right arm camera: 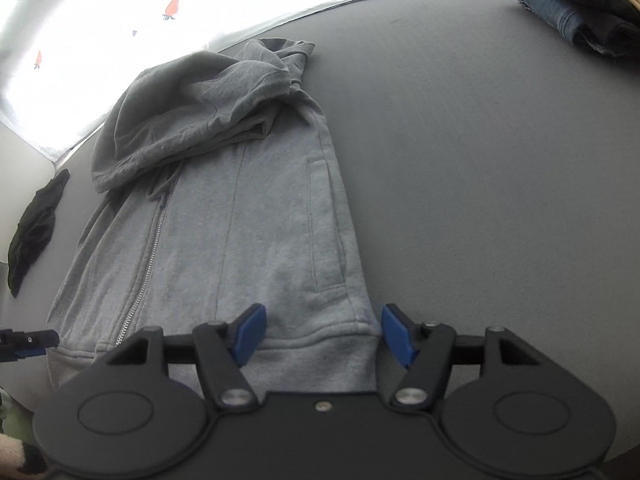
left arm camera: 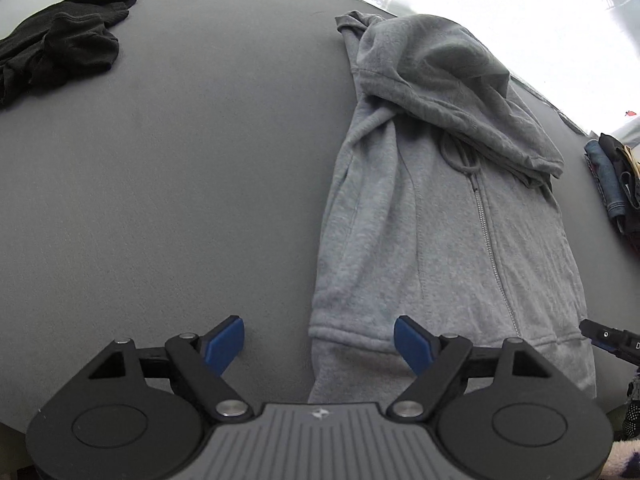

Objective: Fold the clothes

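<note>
Both hand-held grippers, left (left arm camera: 319,346) and right (right arm camera: 323,335), hover with jaws spread at the hem of a grey zip hoodie (left arm camera: 448,216), which lies lengthwise straight ahead on the desk (left arm camera: 200,180), hood farthest away, each gripper straddling one bottom corner.

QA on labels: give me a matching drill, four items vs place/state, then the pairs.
1. grey hoodie
2. black garment
3. folded stack
4. left gripper

a. crumpled, far left of the table
b. open at the hem's left corner
c. zipped, sleeves folded in, hood flopped forward
d. far right of the table

Pairs: 1-c, 2-a, 3-d, 4-b
</note>
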Available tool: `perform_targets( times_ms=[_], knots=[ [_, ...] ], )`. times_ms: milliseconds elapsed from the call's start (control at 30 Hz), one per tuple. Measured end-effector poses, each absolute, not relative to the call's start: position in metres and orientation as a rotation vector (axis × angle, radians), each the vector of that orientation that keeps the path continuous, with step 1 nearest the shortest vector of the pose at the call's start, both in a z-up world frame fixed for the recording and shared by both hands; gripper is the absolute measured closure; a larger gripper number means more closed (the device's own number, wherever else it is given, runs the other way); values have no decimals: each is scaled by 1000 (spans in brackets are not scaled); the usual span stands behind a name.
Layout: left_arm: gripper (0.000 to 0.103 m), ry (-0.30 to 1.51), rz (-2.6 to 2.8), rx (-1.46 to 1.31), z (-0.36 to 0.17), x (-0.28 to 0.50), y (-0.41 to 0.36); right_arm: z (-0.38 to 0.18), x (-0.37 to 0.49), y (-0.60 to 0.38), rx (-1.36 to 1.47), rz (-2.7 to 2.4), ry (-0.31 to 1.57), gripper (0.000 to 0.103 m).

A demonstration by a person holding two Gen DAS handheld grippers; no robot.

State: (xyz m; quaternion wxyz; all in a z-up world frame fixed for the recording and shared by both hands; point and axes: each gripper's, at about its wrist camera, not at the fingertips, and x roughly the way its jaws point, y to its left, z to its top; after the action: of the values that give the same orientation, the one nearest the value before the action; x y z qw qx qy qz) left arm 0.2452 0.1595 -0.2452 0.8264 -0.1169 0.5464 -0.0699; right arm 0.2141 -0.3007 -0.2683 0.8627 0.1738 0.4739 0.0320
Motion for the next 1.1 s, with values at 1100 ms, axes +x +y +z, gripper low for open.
perform_targets(
  times_ms=[1100],
  knots=[
    [52, 1242, -292, -191, -249, 224, 152, -263, 167, -296, 279, 119, 1091, 68]
  ],
)
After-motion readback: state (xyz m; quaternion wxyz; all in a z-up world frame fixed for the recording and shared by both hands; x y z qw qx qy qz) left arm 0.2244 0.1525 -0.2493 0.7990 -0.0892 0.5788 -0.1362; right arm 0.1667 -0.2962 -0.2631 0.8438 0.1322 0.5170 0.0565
